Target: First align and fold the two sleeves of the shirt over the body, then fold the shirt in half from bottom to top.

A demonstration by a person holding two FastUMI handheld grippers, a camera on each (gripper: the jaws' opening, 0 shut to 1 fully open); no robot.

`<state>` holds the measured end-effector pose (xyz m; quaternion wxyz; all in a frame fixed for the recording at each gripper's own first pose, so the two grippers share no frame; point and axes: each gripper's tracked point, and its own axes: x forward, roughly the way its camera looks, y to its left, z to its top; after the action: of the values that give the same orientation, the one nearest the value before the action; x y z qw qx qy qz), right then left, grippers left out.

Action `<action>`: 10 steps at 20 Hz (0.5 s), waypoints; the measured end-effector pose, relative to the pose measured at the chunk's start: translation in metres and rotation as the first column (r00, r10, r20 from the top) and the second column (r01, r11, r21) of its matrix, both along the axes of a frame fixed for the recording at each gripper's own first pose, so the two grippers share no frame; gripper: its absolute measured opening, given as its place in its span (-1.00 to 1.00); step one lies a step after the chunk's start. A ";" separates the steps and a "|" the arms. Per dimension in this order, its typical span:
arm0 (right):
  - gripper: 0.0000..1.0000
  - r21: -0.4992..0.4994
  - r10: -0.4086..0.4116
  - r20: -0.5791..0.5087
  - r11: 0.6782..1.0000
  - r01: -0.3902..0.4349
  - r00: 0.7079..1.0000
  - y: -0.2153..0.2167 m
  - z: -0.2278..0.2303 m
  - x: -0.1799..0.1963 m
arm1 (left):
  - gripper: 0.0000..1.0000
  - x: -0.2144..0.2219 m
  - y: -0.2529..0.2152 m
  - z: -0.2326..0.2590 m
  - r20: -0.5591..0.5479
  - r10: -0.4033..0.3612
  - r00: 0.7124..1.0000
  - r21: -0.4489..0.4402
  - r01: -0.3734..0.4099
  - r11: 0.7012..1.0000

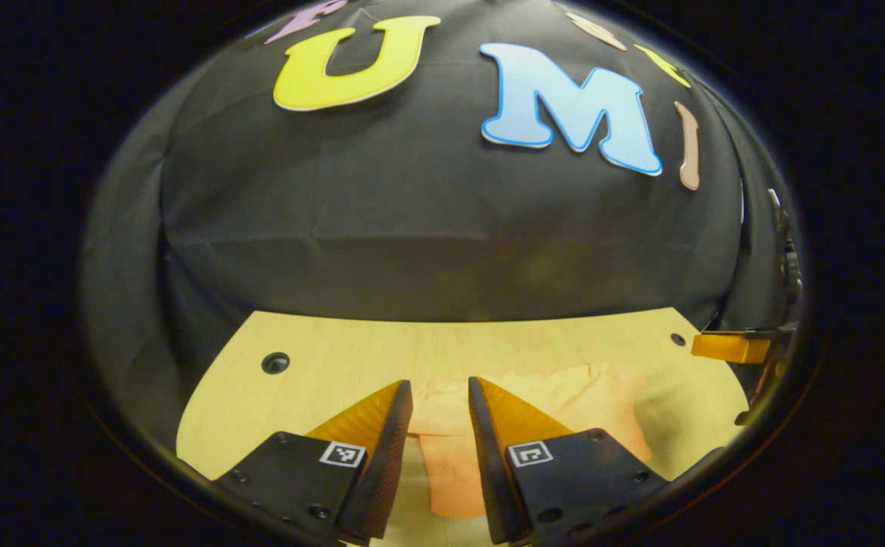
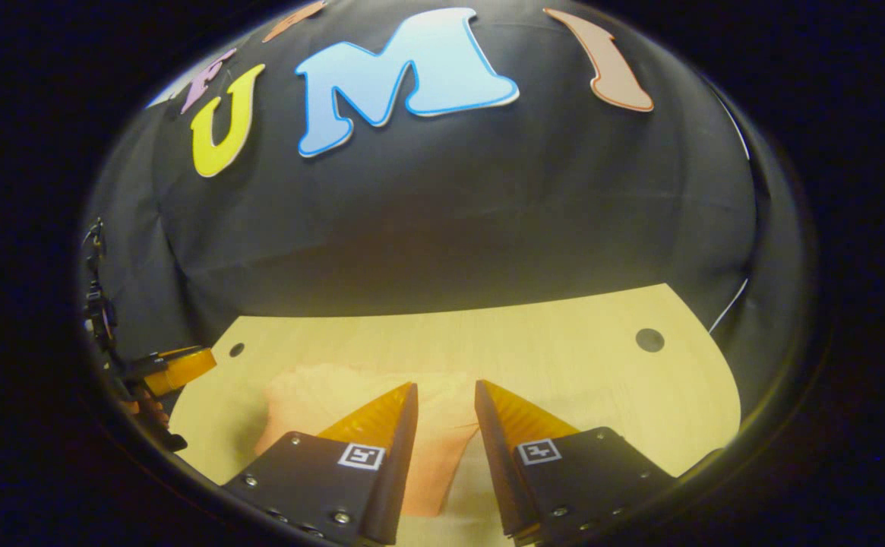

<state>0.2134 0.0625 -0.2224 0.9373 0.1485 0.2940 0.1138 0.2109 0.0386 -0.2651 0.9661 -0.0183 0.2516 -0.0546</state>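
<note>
A peach-orange shirt (image 1: 564, 395) lies flat on the light wooden table (image 1: 320, 380). In the left gripper view one sleeve (image 1: 450, 471) runs toward me between the fingers. My left gripper (image 1: 440, 384) hovers over that side of the shirt, open, with nothing pinched. In the right gripper view the shirt (image 2: 313, 399) spreads to the left, and its other sleeve (image 2: 434, 456) lies under the gap of my right gripper (image 2: 446, 385), which is also open. Each view catches the other gripper off to the side: the right one (image 1: 723, 348), the left one (image 2: 176, 368).
The table (image 2: 579, 380) has round holes near its far corners (image 1: 275, 362) (image 2: 649, 339). Black cloth walls close off the back and both sides. Bare wood shows left of the shirt in the left gripper view and right of it in the right gripper view.
</note>
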 end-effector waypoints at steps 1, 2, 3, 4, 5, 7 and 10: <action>-0.02 0.004 0.000 0.007 1.000 0.000 1.000 -0.003 0.011 -0.010 | 0.07 -0.011 -0.002 0.014 0.010 -0.001 1.000 -0.003 0.001 1.000; -0.02 0.009 -0.002 0.015 1.000 0.002 1.000 -0.006 0.021 -0.021 | 0.07 -0.023 -0.005 0.027 0.021 -0.002 1.000 -0.005 0.002 1.000; -0.02 0.014 -0.004 0.023 1.000 0.004 1.000 -0.009 0.032 -0.031 | 0.07 -0.034 -0.008 0.038 0.032 -0.004 0.999 -0.003 0.005 1.000; -0.02 0.017 -0.008 0.031 1.000 0.008 0.999 -0.011 0.042 -0.041 | 0.07 -0.045 -0.011 0.049 0.044 -0.007 0.999 0.002 0.007 1.000; -0.02 0.020 -0.008 0.039 1.000 0.007 0.999 -0.013 0.049 -0.048 | 0.07 -0.057 -0.014 0.058 0.050 -0.010 0.999 0.005 0.010 1.000; -0.02 0.017 -0.008 0.060 1.000 0.007 0.998 -0.018 0.065 -0.071 | 0.07 -0.080 -0.021 0.077 0.067 -0.018 0.998 0.004 0.017 1.000; -0.02 0.014 -0.009 0.085 1.000 0.007 0.996 -0.024 0.081 -0.099 | 0.07 -0.114 -0.031 0.096 0.085 -0.027 0.996 0.004 0.027 1.000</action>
<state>0.1147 0.0386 -0.1410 0.9484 0.1513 0.2524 0.1183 0.0967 0.0074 -0.1689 0.9751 -0.0109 0.2107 -0.0678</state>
